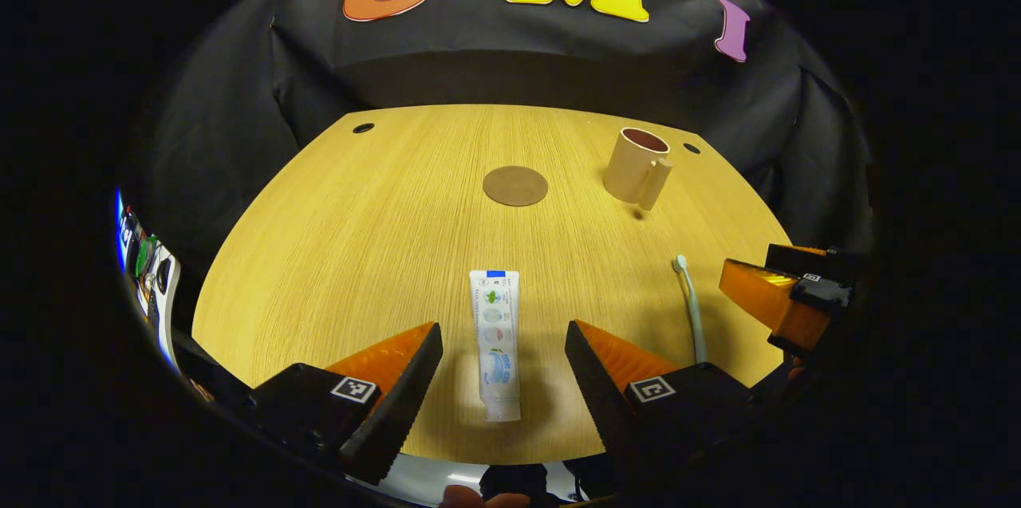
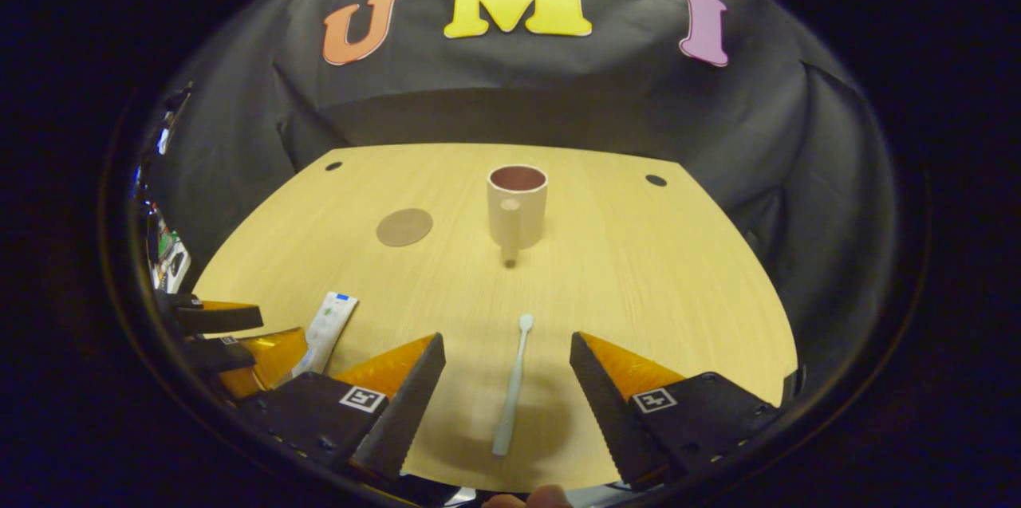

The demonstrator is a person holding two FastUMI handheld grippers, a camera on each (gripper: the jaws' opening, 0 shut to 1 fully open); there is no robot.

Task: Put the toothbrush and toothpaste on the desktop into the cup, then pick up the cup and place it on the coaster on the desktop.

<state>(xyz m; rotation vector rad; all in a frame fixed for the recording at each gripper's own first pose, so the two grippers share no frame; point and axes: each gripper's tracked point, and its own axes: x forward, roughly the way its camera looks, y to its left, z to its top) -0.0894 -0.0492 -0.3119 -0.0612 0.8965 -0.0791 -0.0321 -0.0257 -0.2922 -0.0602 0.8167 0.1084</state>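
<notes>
Two grippers hang over my desktop [image 2: 638, 269], and nothing has gone into the cup [image 2: 517, 205] yet, so I judge the first step, the pick-ups, is in hand. That cup stands upright toward the far side, its handle turned toward my right gripper [image 2: 504, 384], with the coaster [image 2: 404, 226] lying bare well apart to its left. Nearer me, the toothpaste [image 1: 496, 340] lies flat between the spread fingers of my left gripper [image 1: 504, 368], which is open and touching nothing. My right gripper is likewise apart, its fingers straddling the toothbrush [image 2: 512, 384], which lies flat with its head pointing at the cup. Next I would lower each one until the fingers flank their item, close, then carry it over the cup's mouth and tip it in end first.
</notes>
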